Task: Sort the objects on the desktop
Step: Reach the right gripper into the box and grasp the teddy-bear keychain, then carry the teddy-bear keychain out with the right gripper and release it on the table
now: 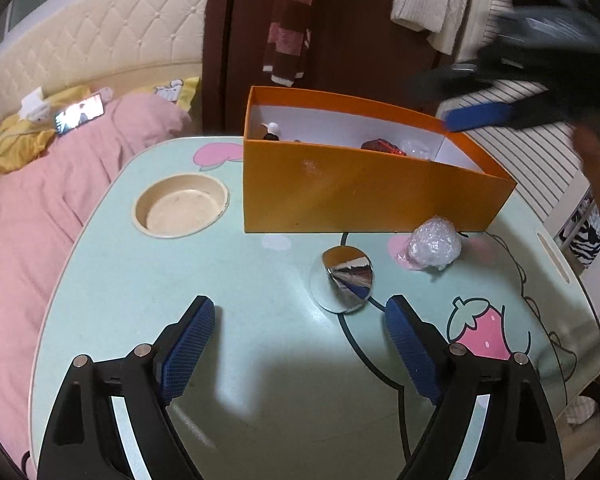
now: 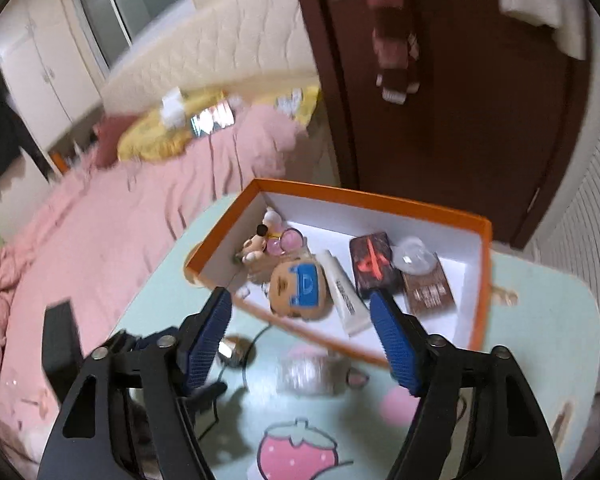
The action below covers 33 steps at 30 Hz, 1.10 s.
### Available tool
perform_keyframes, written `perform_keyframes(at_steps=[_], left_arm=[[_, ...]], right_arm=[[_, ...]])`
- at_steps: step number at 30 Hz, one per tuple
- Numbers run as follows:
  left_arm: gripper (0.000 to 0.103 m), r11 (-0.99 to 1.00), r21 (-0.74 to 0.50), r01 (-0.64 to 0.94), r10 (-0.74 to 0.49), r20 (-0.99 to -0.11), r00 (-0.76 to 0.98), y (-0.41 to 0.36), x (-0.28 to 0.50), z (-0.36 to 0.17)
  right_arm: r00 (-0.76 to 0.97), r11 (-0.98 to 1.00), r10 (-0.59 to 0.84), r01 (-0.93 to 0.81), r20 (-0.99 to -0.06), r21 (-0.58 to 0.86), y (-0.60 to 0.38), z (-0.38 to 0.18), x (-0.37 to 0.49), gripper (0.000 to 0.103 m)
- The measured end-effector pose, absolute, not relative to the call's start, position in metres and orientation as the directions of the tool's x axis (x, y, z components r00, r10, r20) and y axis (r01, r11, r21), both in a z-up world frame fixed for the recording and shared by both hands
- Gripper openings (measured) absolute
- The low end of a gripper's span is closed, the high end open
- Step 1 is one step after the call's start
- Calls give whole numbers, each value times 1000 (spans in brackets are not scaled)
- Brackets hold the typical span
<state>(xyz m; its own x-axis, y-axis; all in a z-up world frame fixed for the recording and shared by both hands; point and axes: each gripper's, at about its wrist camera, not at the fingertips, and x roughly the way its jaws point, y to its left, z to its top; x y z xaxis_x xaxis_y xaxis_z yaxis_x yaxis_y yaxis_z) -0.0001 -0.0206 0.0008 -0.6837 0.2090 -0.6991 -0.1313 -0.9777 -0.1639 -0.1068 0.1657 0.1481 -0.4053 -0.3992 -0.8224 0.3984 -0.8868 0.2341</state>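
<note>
Sorting was well under way: the orange box [image 2: 482, 280], standing toward the far edge of the small mint-green table [image 1: 260, 360], already held a plush head, a white tube, two small flat packs and some little trinkets. Two things were left out on the tabletop, both just in front of the box's near wall: a round folding mirror [image 1: 345, 280] lying open near the middle, and a wad of clear bubble wrap [image 1: 434, 245] beside it, toward the right edge. The left gripper [image 1: 300, 334] hung low over the near part of the table, its jaws spread wide with nothing between them, and the mirror sat just ahead of its right finger. The right gripper [image 2: 302, 334] was up above the box's near rim, jaws partly apart and empty, the picture from it smeared. I judged the step in hand to be the pick-up of the mirror by the left gripper. That would call for edging forward and a little rightward so the fingers straddled it, then closing gently, since a shiny hinged disc lying nearly flat could slide or fold shut.
</note>
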Motion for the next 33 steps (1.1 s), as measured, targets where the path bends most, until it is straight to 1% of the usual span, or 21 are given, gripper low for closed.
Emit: perform_keyframes(at_steps=[1,5,8,10,13,14,15,20,24,29,33], left_arm=[[87,-977,-165,-134,211,-699,-683,-21,0,1],[90,-976,-164,-144,218,-701,-679,-20,1,1],[93,-976,-155,-153,218,-707,-673,-18,1,1],[94,-976,-152,-155,217,-711,-668,-18,1,0],[96,-974,-159,-161,226,-709,-668,-18,2,0],[96,-974,-157,-161,225,-711,-667,-18,2,0],[96,-975,-156,-160,224,-712,-666,-18,2,0],[97,-974,-161,-159,227,-710,-667,-19,2,0],[97,-975,-154,-161,223,-712,-666,-18,3,0],[101,-976,-127,-175,212,-724,-656,-13,2,-1],[102,-981,-71,-183,174,-743,-646,-6,2,-3]], right_arm=[[-345,-887,-388,393,-855,244,158,143,-123,64],[-149,-895,-293,389,-944,216,127,114,-164,63],[-25,-893,-283,373,-959,253,116,94,-178,63],[21,-908,-230,355,-973,222,112,81,-186,63],[52,-908,-228,350,-972,232,108,74,-193,61],[53,-908,-223,352,-973,228,107,73,-194,48],[58,-906,-214,360,-975,220,106,70,-194,45],[49,-902,-257,345,-965,258,112,66,-193,41],[13,-895,-338,303,-941,326,124,76,-193,40],[-112,-856,-461,319,-880,408,143,119,-173,40],[-201,-820,-539,350,-818,454,169,153,-139,40]])
